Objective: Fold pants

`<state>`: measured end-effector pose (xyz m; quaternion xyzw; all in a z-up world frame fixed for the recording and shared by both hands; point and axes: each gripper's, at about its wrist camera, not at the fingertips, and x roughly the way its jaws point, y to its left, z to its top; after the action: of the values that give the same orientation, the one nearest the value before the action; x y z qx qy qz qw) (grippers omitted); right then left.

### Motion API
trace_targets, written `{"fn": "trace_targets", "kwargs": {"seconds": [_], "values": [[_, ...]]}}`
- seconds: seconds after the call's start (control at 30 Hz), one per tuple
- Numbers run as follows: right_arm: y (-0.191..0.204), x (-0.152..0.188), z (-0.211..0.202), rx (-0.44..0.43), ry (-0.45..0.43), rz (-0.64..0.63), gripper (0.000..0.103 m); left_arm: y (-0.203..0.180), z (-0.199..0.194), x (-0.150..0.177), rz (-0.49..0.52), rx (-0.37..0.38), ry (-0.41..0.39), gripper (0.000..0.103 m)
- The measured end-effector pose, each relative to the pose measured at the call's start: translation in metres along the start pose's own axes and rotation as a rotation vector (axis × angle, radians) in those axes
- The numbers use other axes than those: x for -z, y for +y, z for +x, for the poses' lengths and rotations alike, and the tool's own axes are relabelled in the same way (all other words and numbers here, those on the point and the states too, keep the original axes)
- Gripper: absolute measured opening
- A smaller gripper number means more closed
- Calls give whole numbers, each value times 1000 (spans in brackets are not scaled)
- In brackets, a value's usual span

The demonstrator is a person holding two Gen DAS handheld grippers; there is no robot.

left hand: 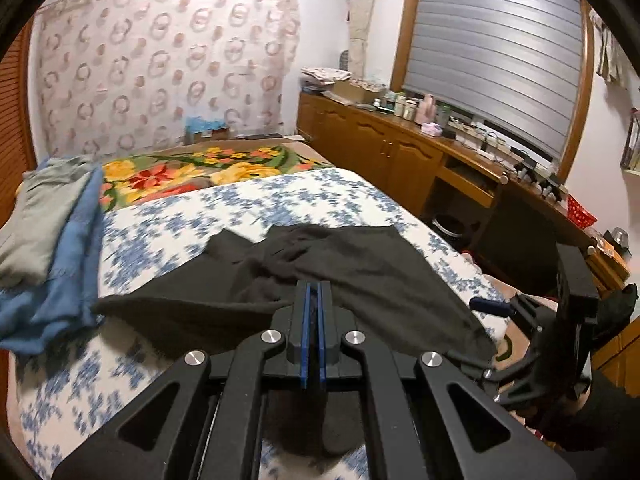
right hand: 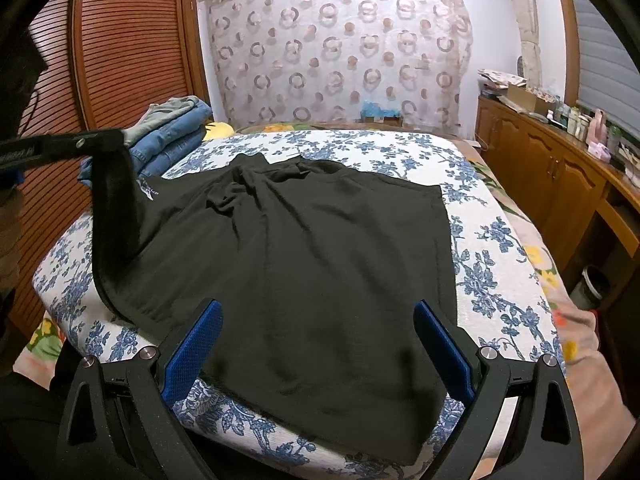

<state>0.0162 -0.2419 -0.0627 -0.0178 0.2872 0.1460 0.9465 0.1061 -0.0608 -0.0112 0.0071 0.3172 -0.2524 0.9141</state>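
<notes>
Black pants (right hand: 296, 248) lie spread on the blue-flowered white quilt (right hand: 500, 240) of a bed, with wrinkles near the far end. My left gripper (left hand: 314, 292) is shut on the pants' edge and lifts it a little; the black cloth (left hand: 360, 264) drapes away from its closed blue pads. In the right wrist view the left gripper (right hand: 100, 140) holds a raised strip of the pants at the left. My right gripper (right hand: 316, 316) is open, its blue pads (right hand: 192, 352) spread wide over the near end of the pants, holding nothing. It also shows at the right of the left wrist view (left hand: 492, 306).
A stack of folded jeans and grey clothes (right hand: 176, 132) sits at the bed's far left; it also shows in the left wrist view (left hand: 52, 240). A wooden cabinet with bottles (right hand: 560, 160) runs along the right. A slatted wooden door (right hand: 128, 52) stands at the left.
</notes>
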Motion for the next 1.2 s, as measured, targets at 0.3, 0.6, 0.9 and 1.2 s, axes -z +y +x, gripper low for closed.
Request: {"fn": "trace_targets", "kwargs": {"seconds": [0.3,0.6,0.9,1.2], "values": [[-5,-1,-3,4,3,18,97,5,39,10,-17,-20,77,4],[-2,-2,0,-5,11,22,93,15,22,11,-42,-69,53,46],[-7,-12,1,-36,3,3,79,42,10,37,-107,-111,63,79],[5,-27,7,-99,-21,-43,63,49,23,66,-100,-170,115,79]]}}
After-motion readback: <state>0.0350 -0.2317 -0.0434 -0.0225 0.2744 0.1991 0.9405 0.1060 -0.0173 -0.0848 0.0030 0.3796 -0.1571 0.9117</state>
